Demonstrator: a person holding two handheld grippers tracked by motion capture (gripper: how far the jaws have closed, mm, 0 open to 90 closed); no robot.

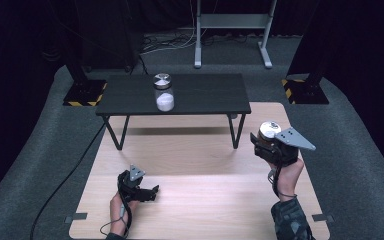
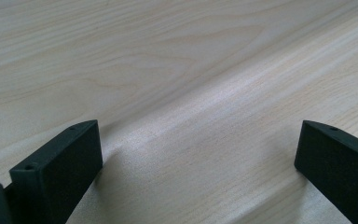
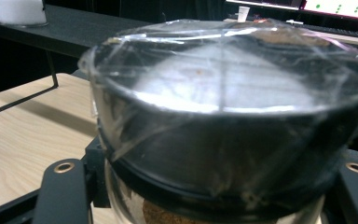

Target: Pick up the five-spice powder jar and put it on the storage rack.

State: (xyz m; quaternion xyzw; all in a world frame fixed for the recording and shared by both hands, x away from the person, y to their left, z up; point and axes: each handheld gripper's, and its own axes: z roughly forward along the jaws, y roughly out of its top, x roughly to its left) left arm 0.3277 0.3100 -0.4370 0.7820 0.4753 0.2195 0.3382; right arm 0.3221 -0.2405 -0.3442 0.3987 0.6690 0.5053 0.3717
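Note:
My right gripper (image 1: 266, 144) is shut on a glass jar (image 1: 269, 131) with a silver lid and brown contents, held above the right side of the wooden board (image 1: 200, 200). In the right gripper view this jar (image 3: 223, 107) sits close up, its dark lid covered in clear film, and the black jaws grip it on both sides. A second jar (image 1: 163, 92), with white powder and a silver lid, stands upright on the low black table (image 1: 205, 95). My left gripper (image 1: 152, 192) rests on the board at the lower left. Its jaws stand open over bare wood (image 2: 200, 140).
The low black table stands at the far end of the board on thin legs. Behind it are a grey metal stand (image 1: 230, 30) and two bases with yellow-black stripes (image 1: 85, 92) (image 1: 305, 90). A black cable (image 1: 65, 180) runs across the grey floor on the left.

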